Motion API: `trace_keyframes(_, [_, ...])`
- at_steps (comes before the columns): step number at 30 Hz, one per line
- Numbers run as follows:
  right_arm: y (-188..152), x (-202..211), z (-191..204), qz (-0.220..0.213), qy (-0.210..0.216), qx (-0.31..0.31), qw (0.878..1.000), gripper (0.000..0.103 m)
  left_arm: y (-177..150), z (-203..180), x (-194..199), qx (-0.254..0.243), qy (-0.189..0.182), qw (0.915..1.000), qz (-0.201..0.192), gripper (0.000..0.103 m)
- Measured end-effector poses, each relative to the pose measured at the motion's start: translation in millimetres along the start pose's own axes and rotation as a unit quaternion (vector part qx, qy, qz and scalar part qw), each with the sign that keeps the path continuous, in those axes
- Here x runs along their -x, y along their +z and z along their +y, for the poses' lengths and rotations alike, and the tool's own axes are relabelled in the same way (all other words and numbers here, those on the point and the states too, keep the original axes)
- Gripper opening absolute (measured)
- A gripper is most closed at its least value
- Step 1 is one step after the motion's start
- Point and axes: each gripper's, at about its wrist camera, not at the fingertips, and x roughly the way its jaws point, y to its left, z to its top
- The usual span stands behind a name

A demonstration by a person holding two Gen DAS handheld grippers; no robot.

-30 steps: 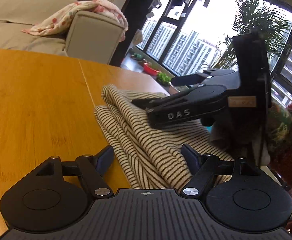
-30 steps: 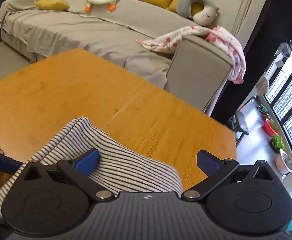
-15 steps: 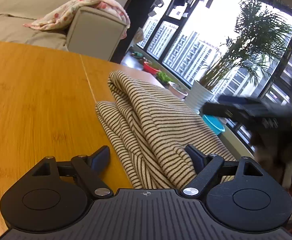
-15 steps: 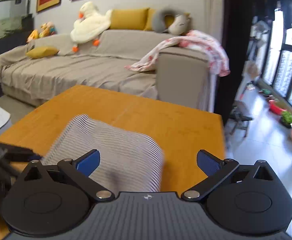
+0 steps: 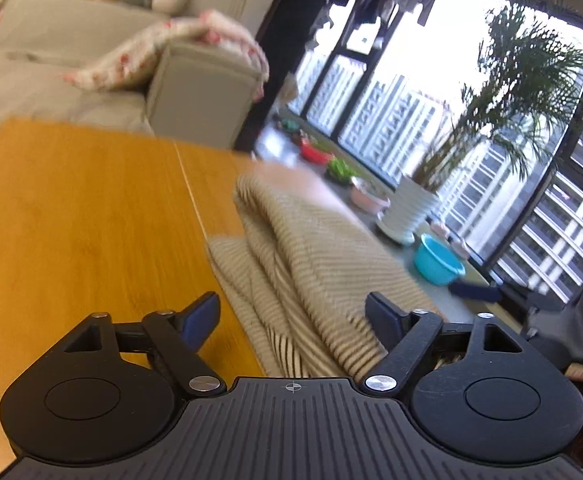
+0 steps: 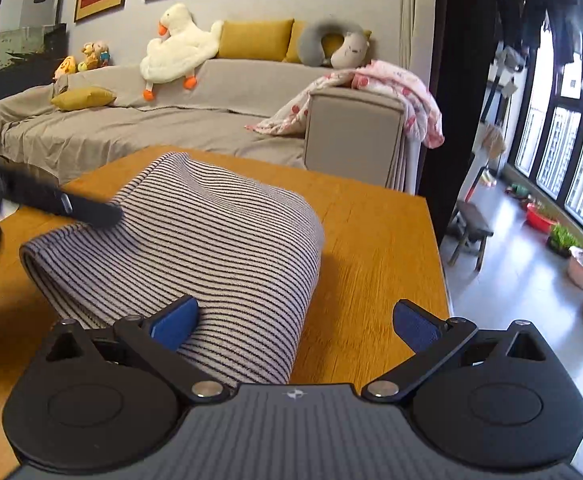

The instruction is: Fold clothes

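Landmark: the striped garment, a folded bundle lying on the wooden tabletop; every place below is given from it.
Garment place: toward the tabletop's window-side edge and near corner; in the left wrist view its right part reaches that edge.
Garment axis: in the right wrist view the long axis runs from the right tool up toward the sofa; the stripes cross it. The far end is a rounded fold humped off the wood; the left side is a rolled fold edge.
Edges: beyond the garment's right side a strip of bare wood, then the tabletop edge and a drop to the floor. The far tabletop edge lies just before the sofa arm.
Open room: left of the garment, in the left wrist view, a broad bare stretch of tabletop crossed by a seam line.
Left tool: jaws wide and closing at this moment; the garment's near end lies between them, the left pad apart from the cloth, contact at the right pad hard to tell in the blur.
Right tool: jaws wide apart; its left pad lies over the cloth, its right pad over bare wood, nothing gripped.
Left tool from the right wrist view: a dark finger tip at the garment's left fold.
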Motion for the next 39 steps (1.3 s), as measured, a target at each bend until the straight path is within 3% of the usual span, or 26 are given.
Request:
trace_keyframes(4, [-6.3, -1.5, -11.7, 0.001, 0.021, -0.057, 0.998, 0.103, 0.8, -9.6, 13.1, -0.007, -0.036, 0.9993, 0.006, 0.079])
trace_keyframes(6, [-9.5, -3.7, -19.7, 0.004, 0.035, -0.094, 0.995, 0.103, -8.1, -15.7, 6.2, -0.035, -0.01, 0.9989, 0.03, 0.072])
trace_keyframes(8, [-12.6, -2.5, -26.3, 0.003, 0.044, -0.122, 0.992, 0.103, -19.0, -17.7, -1.4, -0.06, 0.022, 0.9967, 0.051, 0.071])
trace_keyframes(11, [-14.6, 3.4, -27.3, -0.002, 0.052, -0.122, 0.991, 0.103, -24.4, -6.4, 2.1, -0.03, 0.011, 0.9983, 0.049, 0.071])
trace_keyframes(14, [-16.5, 6.5, -26.2, -0.005, 0.058, -0.123, 0.991, 0.103, -27.9, -4.0, 4.8, -0.031, 0.015, 0.9983, 0.047, 0.072])
trace_keyframes(18, [-20.7, 0.0, -34.2, 0.007, 0.098, -0.182, 0.978, 0.103, -29.0, -0.6, 6.8, -0.02, 0.011, 0.9984, 0.052, 0.073])
trace_keyframes(21, [-24.1, -6.5, -34.6, 0.016, 0.106, -0.204, 0.973, 0.103, -22.8, 5.6, 3.5, 0.019, -0.009, 0.9981, 0.057, 0.073])
trace_keyframes(24, [-24.6, -6.5, -30.8, 0.016, 0.102, -0.2, 0.974, 0.103, -19.6, 0.7, 0.1, 0.026, -0.028, 0.9976, 0.057, 0.072])
trace_keyframes(26, [-25.2, -5.6, -28.6, 0.015, 0.099, -0.196, 0.976, 0.103, -18.1, -5.0, -1.5, 0.028, -0.046, 0.9969, 0.057, 0.058])
trace_keyframes(27, [-25.2, -5.1, -27.7, 0.014, 0.097, -0.195, 0.976, 0.103, -17.4, -7.8, -2.3, 0.029, -0.055, 0.9965, 0.057, 0.042])
trace_keyframes(30, [-26.5, -3.9, -26.9, 0.013, 0.094, -0.197, 0.976, 0.103, -9.8, -25.0, 11.7, -0.008, -0.08, 0.9966, 0.018, 0.042])
trace_keyframes(33, [-28.1, -4.2, -28.2, 0.015, 0.095, -0.204, 0.974, 0.103, -8.7, -36.4, 18.8, -0.054, -0.082, 0.9951, 0.008, 0.043])
trace_keyframes(36, [-28.3, -4.6, -27.3, 0.018, 0.096, -0.204, 0.974, 0.103, -19.4, -29.2, 7.1, -0.061, -0.027, 0.9969, 0.043, 0.044])
trace_keyframes(37, [-28.0, -4.5, -26.2, 0.017, 0.095, -0.201, 0.975, 0.103, -23.5, -24.4, 1.9, -0.058, -0.006, 0.9966, 0.058, 0.052])
trace_keyframes(39, [-27.2, -3.7, -22.7, 0.017, 0.094, -0.192, 0.977, 0.103, -23.7, -15.5, 2.6, -0.036, -0.005, 0.9976, 0.059, 0.058])
